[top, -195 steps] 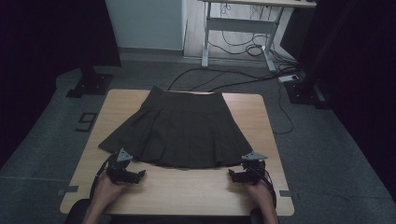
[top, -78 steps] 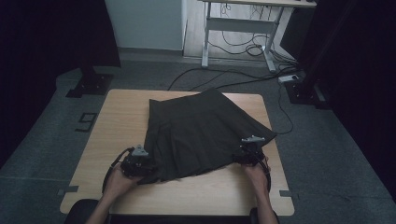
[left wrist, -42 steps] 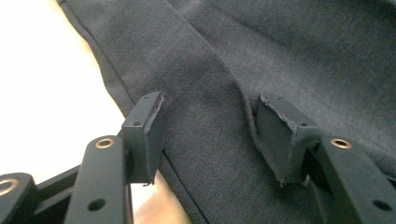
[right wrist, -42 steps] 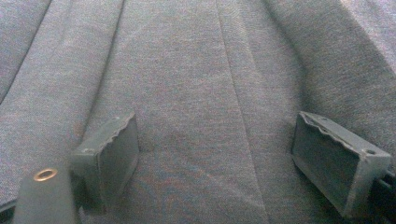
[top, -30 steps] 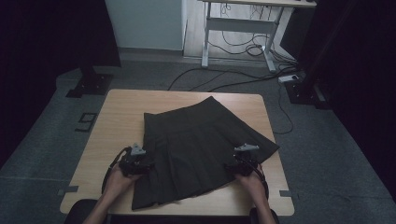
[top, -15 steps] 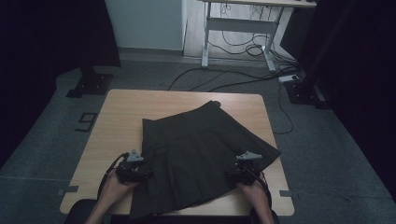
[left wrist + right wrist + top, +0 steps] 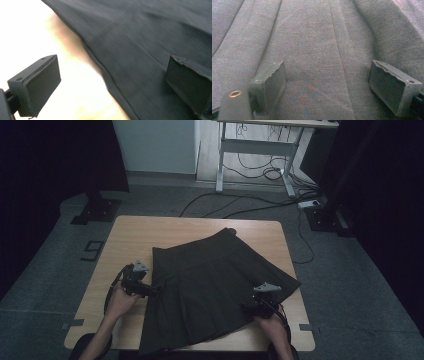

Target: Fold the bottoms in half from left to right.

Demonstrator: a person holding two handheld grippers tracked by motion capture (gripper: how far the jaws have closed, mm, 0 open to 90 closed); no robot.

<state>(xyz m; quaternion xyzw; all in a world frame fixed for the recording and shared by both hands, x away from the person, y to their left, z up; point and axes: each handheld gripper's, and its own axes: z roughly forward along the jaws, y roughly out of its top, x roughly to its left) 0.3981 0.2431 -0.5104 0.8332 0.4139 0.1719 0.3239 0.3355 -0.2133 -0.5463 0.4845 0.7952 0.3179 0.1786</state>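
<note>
Skirt (image 7: 210, 280) flat on table (image 7: 150, 232) | left claw (image 7: 110, 82) just released, spread | right claw (image 7: 327, 82) spread over cloth

A lab: dark curtains (image 7: 55, 160), floor cables (image 7: 240, 207), a desk frame (image 7: 255, 150).

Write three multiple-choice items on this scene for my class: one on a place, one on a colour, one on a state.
1. Where does the skirt lie?
A. on the wooden table
B. on the floor
C. on a chair

2. What colour is the skirt?
A. white
B. dark
C. red

3. How do the left claw's jaws stand?
A. shut on the skirt
B. wide apart
C. shut on a cable

Key: 1 A, the cloth spreads over the tabletop; 2 B, dark fabric in all views; 3 B, jaws wide apart over the skirt's edge, nothing pinched.
</note>
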